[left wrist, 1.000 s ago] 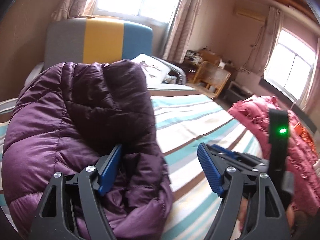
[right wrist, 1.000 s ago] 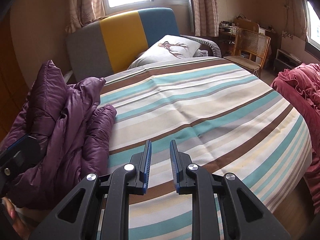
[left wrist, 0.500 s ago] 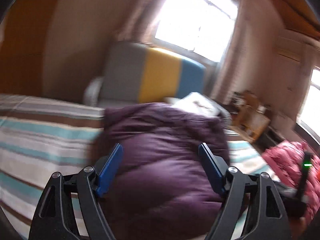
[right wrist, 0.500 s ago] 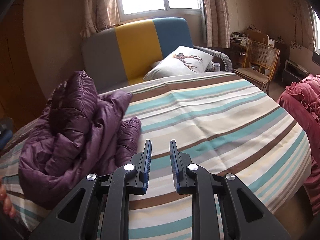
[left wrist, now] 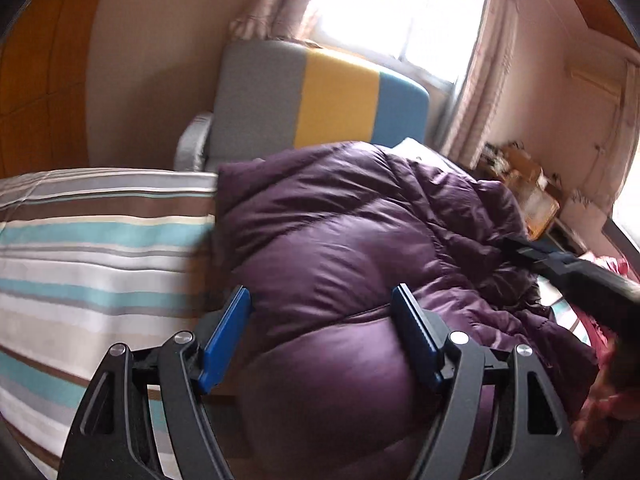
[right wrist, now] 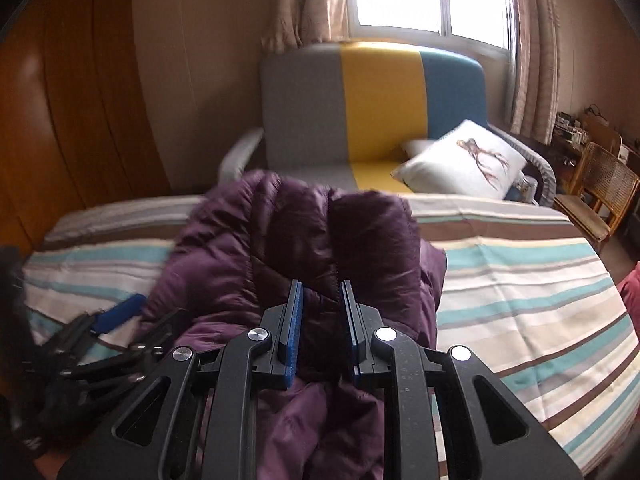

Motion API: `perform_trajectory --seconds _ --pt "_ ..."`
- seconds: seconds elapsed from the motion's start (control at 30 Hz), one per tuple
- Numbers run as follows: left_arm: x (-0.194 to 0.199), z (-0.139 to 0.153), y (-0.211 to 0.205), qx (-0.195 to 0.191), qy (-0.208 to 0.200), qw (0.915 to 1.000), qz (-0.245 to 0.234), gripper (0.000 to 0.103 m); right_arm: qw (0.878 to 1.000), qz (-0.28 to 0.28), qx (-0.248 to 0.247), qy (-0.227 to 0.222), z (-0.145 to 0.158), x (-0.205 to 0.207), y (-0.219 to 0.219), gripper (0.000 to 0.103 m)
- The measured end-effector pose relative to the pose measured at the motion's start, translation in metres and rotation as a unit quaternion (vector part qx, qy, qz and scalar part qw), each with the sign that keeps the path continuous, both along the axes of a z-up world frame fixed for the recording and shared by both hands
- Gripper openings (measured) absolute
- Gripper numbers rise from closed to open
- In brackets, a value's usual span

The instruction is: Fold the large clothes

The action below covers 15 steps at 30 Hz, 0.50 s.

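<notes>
A bulky purple down jacket (left wrist: 352, 248) lies bunched on the striped bed (left wrist: 88, 248). My left gripper (left wrist: 320, 332) is open, its blue pads either side of the jacket's near bulge, not clamped. In the right wrist view the jacket (right wrist: 304, 240) is heaped at the bed's near left. My right gripper (right wrist: 320, 324) hovers over its near edge with a narrow gap between the pads; jacket fabric shows behind the gap, and no clamped fold is seen. The left gripper (right wrist: 120, 312) shows at lower left, the right gripper (left wrist: 576, 280) at right in the left wrist view.
A grey, yellow and blue sofa (right wrist: 372, 108) with a white pillow (right wrist: 464, 164) stands behind the bed under a window. A cane chair (right wrist: 600, 196) is at right. A pink quilt (left wrist: 608, 392) lies at the right. A wooden wardrobe (right wrist: 68, 112) is at left.
Both grippers have swung left toward the jacket. The left gripper now straddles its bulge. The right gripper, earlier over bare bedspread, now sits over the jacket's near edge, slightly wider.
</notes>
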<state>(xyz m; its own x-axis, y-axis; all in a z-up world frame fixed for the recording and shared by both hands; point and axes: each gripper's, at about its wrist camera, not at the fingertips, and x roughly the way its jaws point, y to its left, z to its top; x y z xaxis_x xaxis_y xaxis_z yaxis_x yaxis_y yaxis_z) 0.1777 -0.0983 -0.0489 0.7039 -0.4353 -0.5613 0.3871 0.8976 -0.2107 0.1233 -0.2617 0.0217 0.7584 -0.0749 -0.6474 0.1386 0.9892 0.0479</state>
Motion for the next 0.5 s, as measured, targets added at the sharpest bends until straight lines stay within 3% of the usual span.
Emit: perform_trajectory --seconds 0.17,0.3,0.5 --pt "-0.004 0.004 -0.028 0.050 -0.006 0.9983 -0.029 0.075 0.997 -0.045 -0.030 0.049 -0.046 0.014 -0.029 0.020" --pt "-0.003 -0.002 -0.068 0.120 -0.008 0.9906 -0.065 0.086 0.997 -0.061 0.009 0.054 -0.076 0.016 -0.053 0.020" --pt "0.003 -0.017 -0.084 0.134 -0.009 0.9891 -0.061 0.087 0.996 -0.078 0.018 0.047 -0.097 0.018 -0.059 0.020"
